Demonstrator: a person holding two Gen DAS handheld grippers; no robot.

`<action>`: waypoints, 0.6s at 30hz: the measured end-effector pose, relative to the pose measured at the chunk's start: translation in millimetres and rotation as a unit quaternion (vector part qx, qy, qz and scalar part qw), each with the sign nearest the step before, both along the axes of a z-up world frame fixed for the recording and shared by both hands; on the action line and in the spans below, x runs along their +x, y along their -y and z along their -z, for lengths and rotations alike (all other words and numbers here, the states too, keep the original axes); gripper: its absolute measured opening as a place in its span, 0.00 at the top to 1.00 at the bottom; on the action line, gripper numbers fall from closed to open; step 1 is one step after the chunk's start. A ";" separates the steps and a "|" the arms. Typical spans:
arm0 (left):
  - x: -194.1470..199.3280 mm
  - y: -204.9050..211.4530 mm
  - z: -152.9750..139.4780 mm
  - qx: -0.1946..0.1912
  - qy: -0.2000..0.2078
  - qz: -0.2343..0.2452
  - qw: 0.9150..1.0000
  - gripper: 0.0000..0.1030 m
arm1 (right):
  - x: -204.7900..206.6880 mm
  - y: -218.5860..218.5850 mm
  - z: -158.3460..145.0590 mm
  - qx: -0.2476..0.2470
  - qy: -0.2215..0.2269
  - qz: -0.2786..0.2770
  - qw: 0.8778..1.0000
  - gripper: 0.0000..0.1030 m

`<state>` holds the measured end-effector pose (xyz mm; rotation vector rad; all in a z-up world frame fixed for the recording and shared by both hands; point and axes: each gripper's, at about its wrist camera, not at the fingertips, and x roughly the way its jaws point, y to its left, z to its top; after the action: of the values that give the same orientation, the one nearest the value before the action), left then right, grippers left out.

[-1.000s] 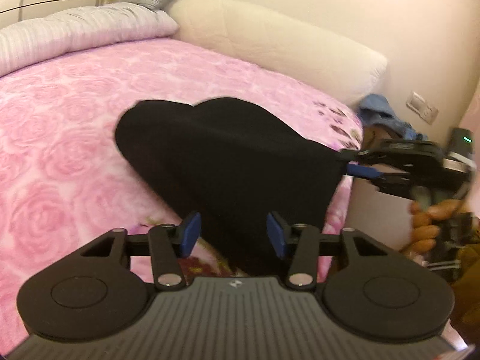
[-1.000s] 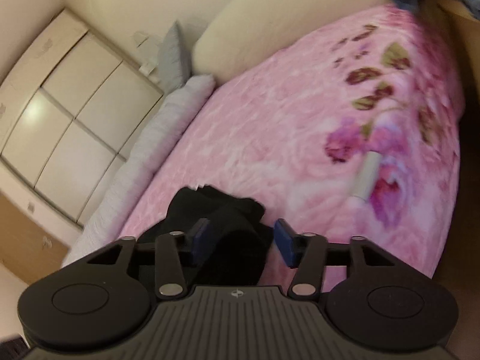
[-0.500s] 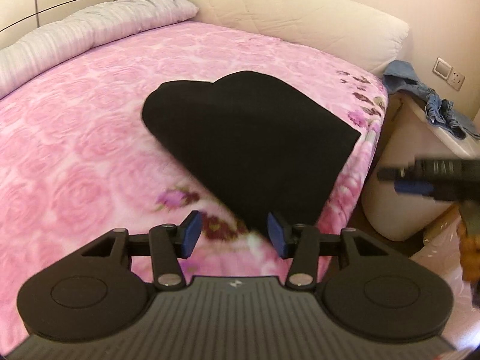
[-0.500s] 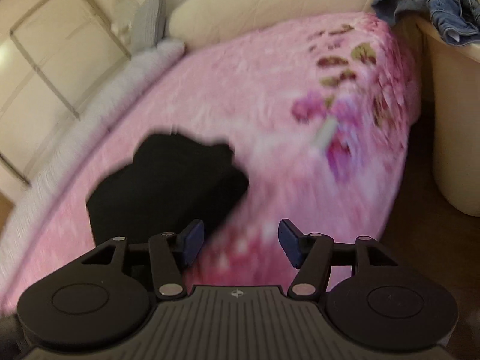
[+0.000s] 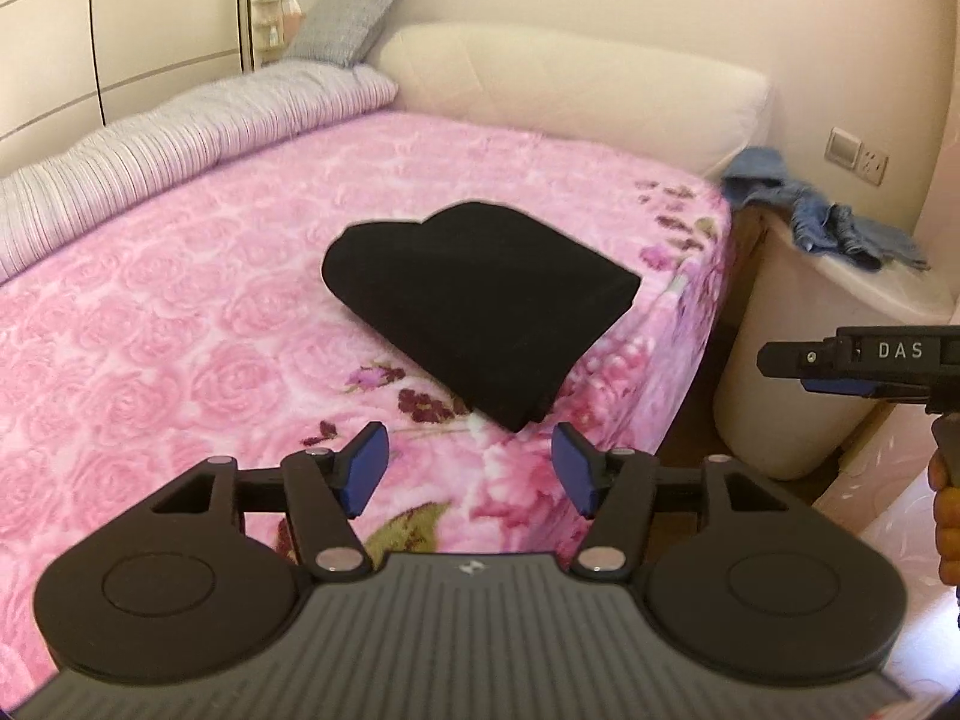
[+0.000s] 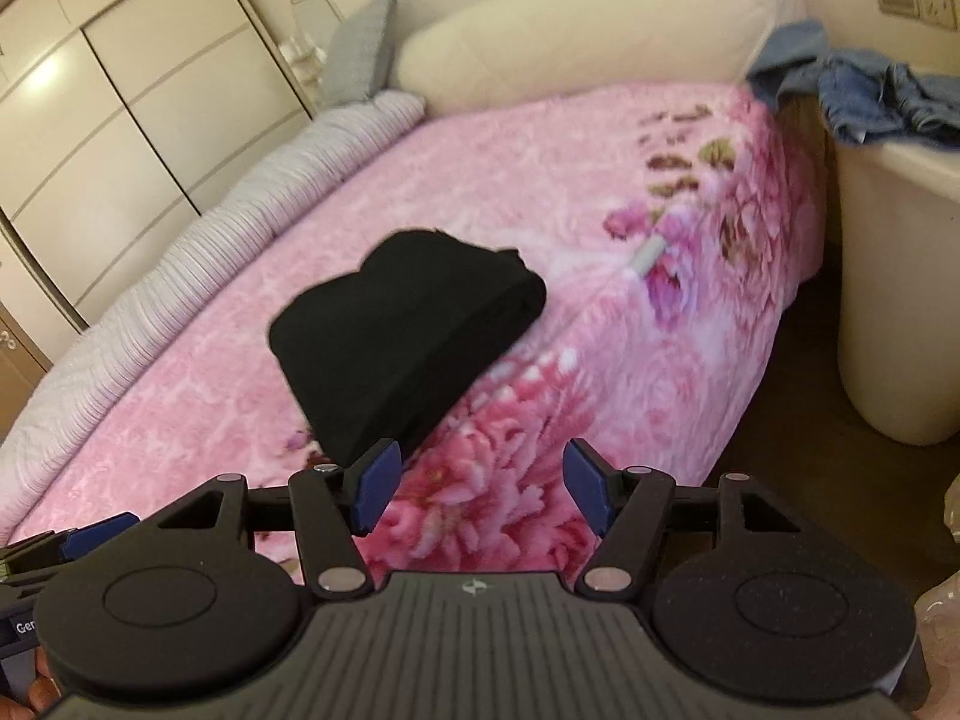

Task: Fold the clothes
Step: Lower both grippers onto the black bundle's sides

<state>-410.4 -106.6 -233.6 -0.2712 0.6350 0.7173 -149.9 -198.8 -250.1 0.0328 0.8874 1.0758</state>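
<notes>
Black garment lies folded near the bed's right edge, clear of both tongs, left and right, whose jaws have just been opening and stand spread and empty; folding appears complete, next likely fetching the blue clothes.

black garment 1 — grippers 2 — denim heap 1

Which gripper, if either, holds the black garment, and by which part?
Neither. The left gripper and right gripper have just been opening, with nothing between their jaws. The folded black garment lies free on the pink bedspread.
</notes>
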 end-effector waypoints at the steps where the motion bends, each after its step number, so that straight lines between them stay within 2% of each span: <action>1: -4.5 2.0 2.4 -0.005 0.004 0.000 1.000 0.44 | -3.6 6.0 -3.7 0.005 0.004 0.000 1.000 0.38; 6: -26.1 10.0 14.8 -0.033 0.023 -0.003 0.999 0.44 | -13.1 29.3 -0.7 0.008 0.008 -0.002 1.000 0.36; 8: -29.2 -2.2 24.1 -0.053 0.026 -0.008 0.998 0.44 | -12.8 32.9 6.6 0.001 0.001 -0.003 1.000 0.36; 11: -23.3 -30.3 35.8 -0.070 0.021 -0.011 0.997 0.44 | -4.3 24.2 25.2 -0.016 -0.025 0.002 1.000 0.36; 14: -7.1 -70.5 51.9 -0.080 0.025 0.006 0.996 0.44 | 7.8 2.3 45.3 -0.006 -0.060 0.002 0.998 0.36; 18: 21.6 -134.2 80.2 -0.099 0.034 0.034 0.994 0.46 | 25.1 -39.1 73.3 0.040 -0.104 0.014 0.994 0.36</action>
<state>-388.8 27.7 -313.8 -0.4533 0.6473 0.5779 -124.9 -159.8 -323.4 0.2267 1.0284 1.0953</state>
